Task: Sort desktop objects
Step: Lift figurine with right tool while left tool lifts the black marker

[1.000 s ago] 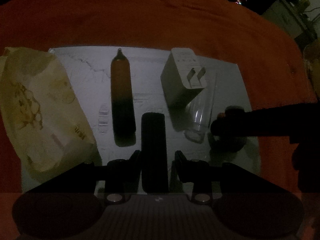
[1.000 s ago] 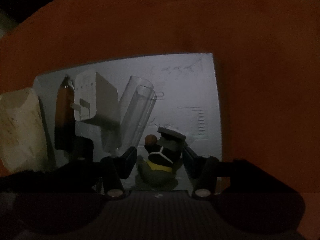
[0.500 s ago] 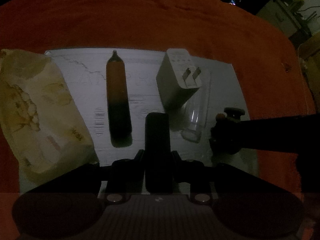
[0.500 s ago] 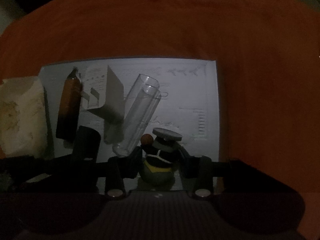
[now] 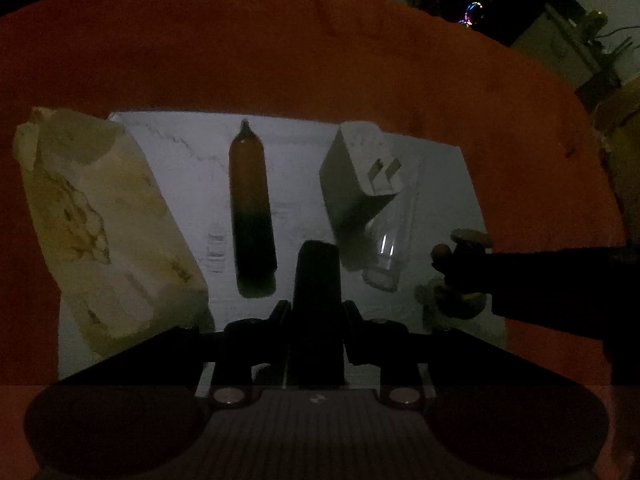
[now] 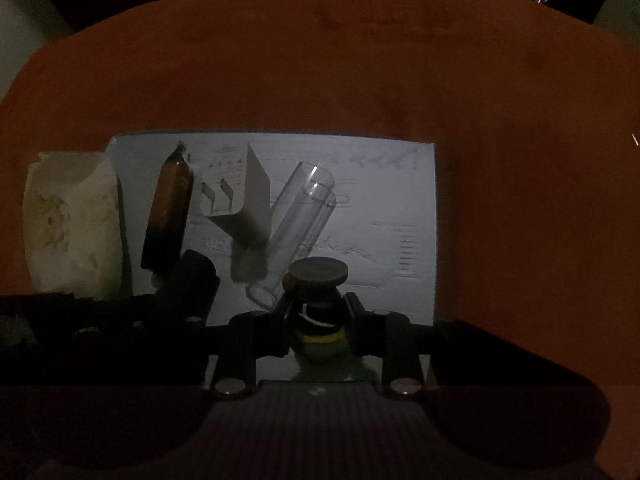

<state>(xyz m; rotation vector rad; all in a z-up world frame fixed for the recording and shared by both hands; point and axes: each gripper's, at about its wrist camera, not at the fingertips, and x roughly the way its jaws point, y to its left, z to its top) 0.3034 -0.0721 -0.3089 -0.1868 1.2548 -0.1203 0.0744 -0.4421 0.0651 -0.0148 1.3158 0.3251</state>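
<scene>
A dark bar (image 5: pixel 318 312) is being gripped between the jaws of the left gripper (image 5: pixel 316 314), which are nearly closed on it; the bar is being held at 6 o'clock in the left view, over a white sheet (image 5: pixel 296 148). The sheet is being carried by a table covered in orange cloth (image 5: pixel 280 48).

A small figurine (image 6: pixel 318 312) with a flat round cap is being clamped by the right gripper (image 6: pixel 318 310), whose jaws have just been closing onto it and are now pressed against its sides. In the left view the figurine (image 5: pixel 456 276) is being seen at 3 o'clock, at the sheet's right edge.

On the sheet, an amber tube (image 5: pixel 252 208) is being shown at 11 o'clock of the bar, a white charger (image 5: pixel 356 184) at 1 o'clock, and a clear tube (image 5: pixel 390 240) just beside the charger, touching it. A cream packet (image 5: pixel 100 224) is being seen at 9 o'clock, overlapping the sheet's left edge.
</scene>
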